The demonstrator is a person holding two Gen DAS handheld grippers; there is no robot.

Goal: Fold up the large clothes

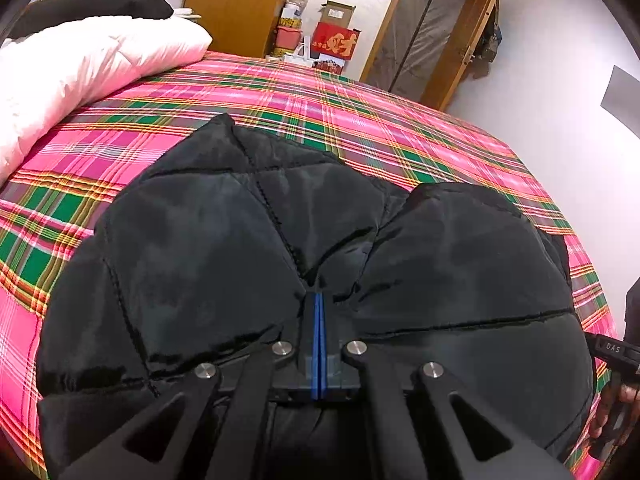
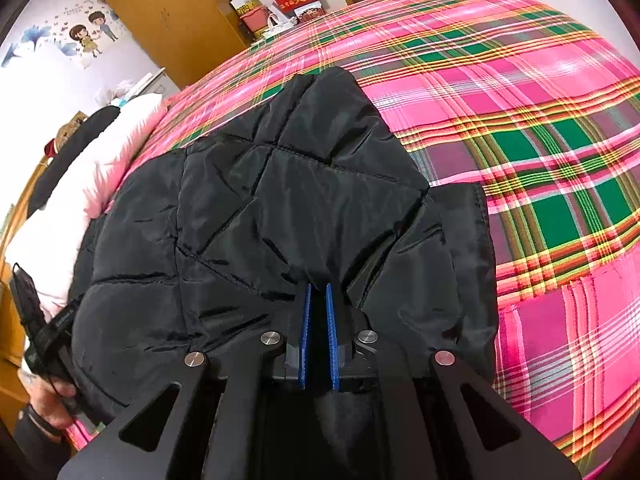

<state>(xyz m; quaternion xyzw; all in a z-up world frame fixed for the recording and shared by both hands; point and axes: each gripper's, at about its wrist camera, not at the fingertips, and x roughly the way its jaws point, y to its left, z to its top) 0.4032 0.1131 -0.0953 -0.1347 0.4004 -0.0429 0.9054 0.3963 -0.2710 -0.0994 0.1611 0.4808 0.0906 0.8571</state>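
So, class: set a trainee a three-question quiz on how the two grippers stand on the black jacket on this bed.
1. True or false: the left gripper is shut on the jacket.
2. What lies beside the jacket on the plaid sheet? A) white duvet B) blue towel C) laptop
3. Fill in: the right gripper has black cloth between its ____ pads.

Key: 1 true; 2 A; 3 blue.

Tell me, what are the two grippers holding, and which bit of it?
Both pinch the black quilted jacket lying on the plaid bed. The left hand-held gripper and the right hand-held gripper each grip its near edge, a fold of fabric between the blue pads.
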